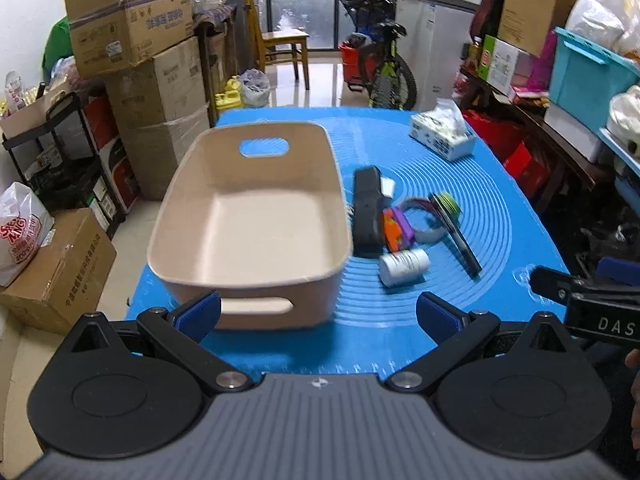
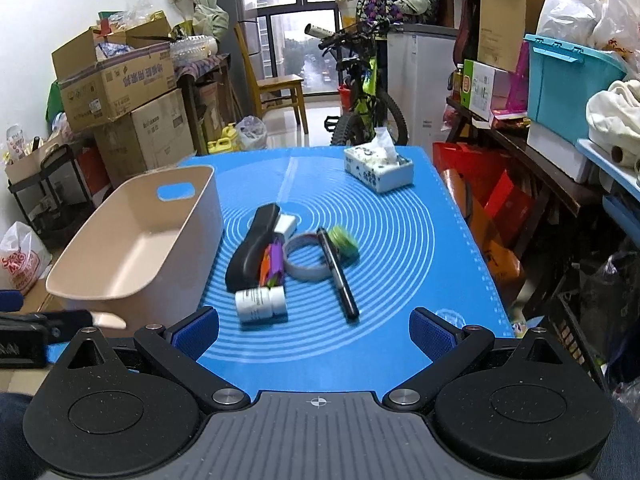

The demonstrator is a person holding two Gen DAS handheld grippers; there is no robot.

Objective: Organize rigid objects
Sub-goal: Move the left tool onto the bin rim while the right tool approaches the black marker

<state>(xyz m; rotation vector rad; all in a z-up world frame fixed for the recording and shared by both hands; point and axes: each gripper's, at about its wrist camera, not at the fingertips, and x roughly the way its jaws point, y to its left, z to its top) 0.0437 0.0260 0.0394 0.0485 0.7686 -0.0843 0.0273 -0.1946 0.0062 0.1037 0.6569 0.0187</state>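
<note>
An empty beige bin [image 1: 248, 216] [image 2: 132, 244] stands on the left of the blue mat [image 1: 492, 240] [image 2: 400, 264]. To its right lies a pile: a black case [image 1: 366, 212] [image 2: 252, 252], a white bottle [image 1: 402, 266] [image 2: 260, 304], a purple-orange toy [image 1: 396, 228] [image 2: 272, 264], a tape ring [image 1: 424, 220] [image 2: 306, 260], a black marker [image 1: 456, 236] [image 2: 338, 272], a green roll [image 1: 450, 202] [image 2: 344, 242] and a small white block [image 2: 287, 224]. My left gripper [image 1: 318, 314] is open and empty, just before the bin. My right gripper [image 2: 314, 332] is open and empty, just before the bottle.
A tissue box [image 1: 442, 134] [image 2: 378, 168] sits at the mat's far right. Cardboard boxes [image 1: 136, 52] stack on the left, a bicycle [image 2: 364, 88] and chair [image 2: 280, 84] stand behind, and cluttered shelves [image 2: 560, 128] line the right.
</note>
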